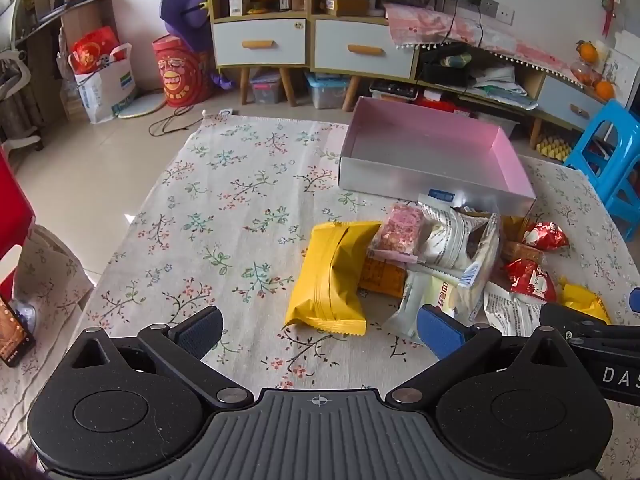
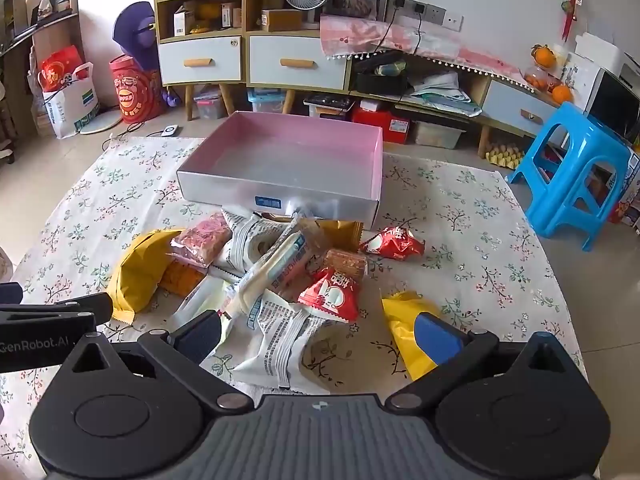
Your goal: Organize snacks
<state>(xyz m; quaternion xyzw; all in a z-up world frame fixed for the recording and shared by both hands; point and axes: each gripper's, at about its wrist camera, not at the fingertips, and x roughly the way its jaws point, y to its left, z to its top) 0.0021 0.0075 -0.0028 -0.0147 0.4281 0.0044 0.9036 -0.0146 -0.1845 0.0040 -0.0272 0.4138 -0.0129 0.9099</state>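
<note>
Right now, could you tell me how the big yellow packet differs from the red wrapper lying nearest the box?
The yellow packet is far larger, plain and smooth; the red wrapper is small, crinkled and printed in white. The yellow packet lies at the pile's left edge against other snacks; the red wrapper sits apart on the right. Both rest on the floral cloth, outside the box.

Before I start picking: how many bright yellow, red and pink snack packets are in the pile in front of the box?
Bright yellow packets: 2
Red packets: 2
Pink packet: 1
Total: 5
</note>
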